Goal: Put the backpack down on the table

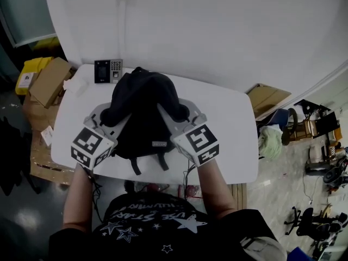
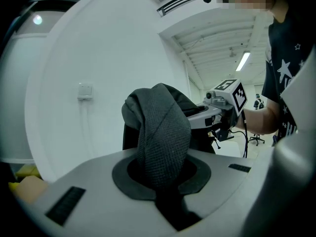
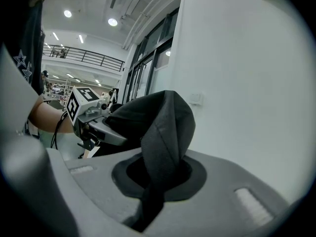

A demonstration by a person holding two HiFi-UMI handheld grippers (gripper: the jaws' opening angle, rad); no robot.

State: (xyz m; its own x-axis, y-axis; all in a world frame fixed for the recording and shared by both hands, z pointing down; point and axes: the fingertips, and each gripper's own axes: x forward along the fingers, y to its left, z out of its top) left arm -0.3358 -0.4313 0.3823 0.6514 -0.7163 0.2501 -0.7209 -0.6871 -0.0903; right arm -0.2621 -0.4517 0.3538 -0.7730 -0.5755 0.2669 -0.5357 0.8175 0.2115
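Observation:
A black backpack (image 1: 144, 113) is over the white table (image 1: 228, 140), held from both sides by its top fabric. My left gripper (image 1: 110, 118) is shut on a fold of that fabric (image 2: 163, 132), which rises from between its jaws. On the other side, my right gripper (image 1: 180, 116) is shut on a second fold (image 3: 165, 127). Each gripper sees the other across the bag: the right gripper (image 2: 224, 102) and the left gripper (image 3: 89, 112). Two straps (image 1: 148, 162) hang toward the table's near edge. Whether the bag's bottom rests on the table is hidden.
A dark keypad device (image 1: 107, 70) lies at the table's far left corner. Cardboard boxes (image 1: 49, 80) and a yellow box (image 1: 33, 68) stand to the left, another cardboard box (image 1: 266, 98) to the right. A white wall (image 1: 217, 31) runs behind the table.

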